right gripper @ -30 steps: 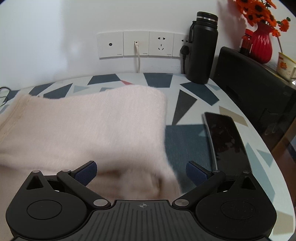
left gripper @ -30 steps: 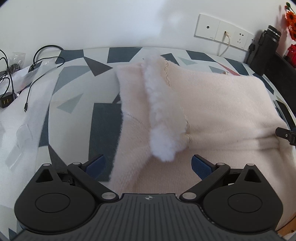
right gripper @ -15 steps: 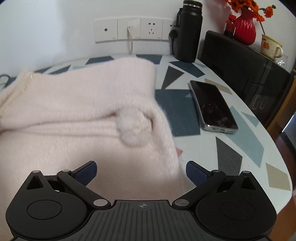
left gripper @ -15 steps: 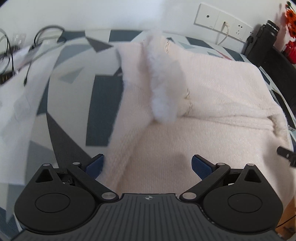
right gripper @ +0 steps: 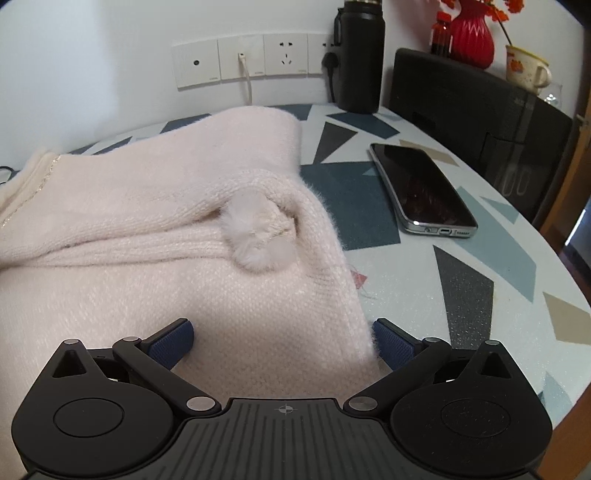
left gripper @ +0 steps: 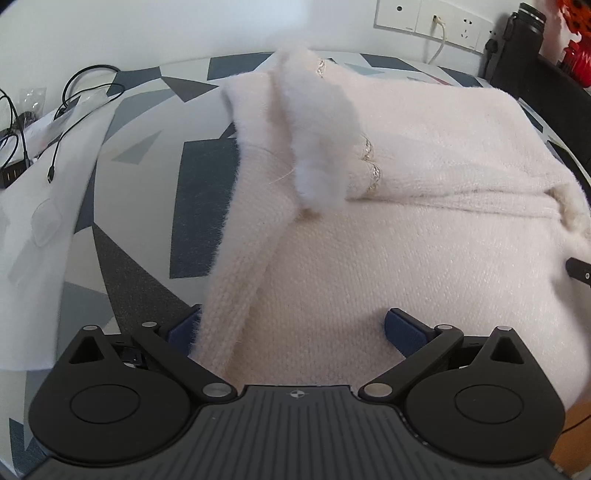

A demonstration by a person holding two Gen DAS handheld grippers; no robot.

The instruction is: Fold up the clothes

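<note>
Soft, even indoor light; strong fisheye bending in both views.

The white wall [left gripper: 184,29] is lit evenly and only faint shadows are cast. At 9 o'clock in the left view the white sheet [left gripper: 48,206] is smeared by blur. A glare spot is seen on the phone [right gripper: 421,188]. Black vignetting is seen in all corners.

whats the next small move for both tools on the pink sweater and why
Probably close both on the near hem and lift it toward the collar. The left tool and right tool sit open, each straddling a near corner of the fuzzy pale pink knit sweater, whose sleeves already look folded across its body.
</note>
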